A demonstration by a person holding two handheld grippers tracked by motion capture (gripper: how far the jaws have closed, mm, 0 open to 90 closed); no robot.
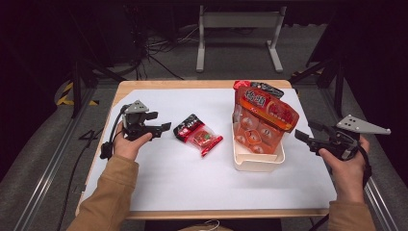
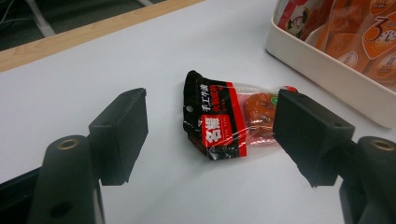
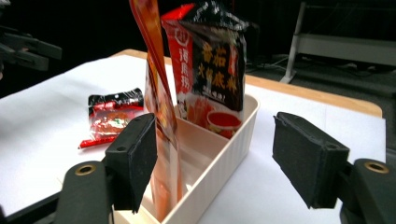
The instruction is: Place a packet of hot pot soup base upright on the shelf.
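Small snack packet [image 2: 224, 119] lies flat on the white table, left of the cream bin [image 1: 257, 161]; left gripper [image 2: 210, 135] wide open, empty, lined up on it. Light, crinkly, slippery film, so pinch the black sealed end, judging by looks

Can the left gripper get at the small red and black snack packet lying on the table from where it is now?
Probably yes. The left gripper is open and points at the packet, which lies flat on the white sheet with nothing between them; the bin stands apart beyond it.
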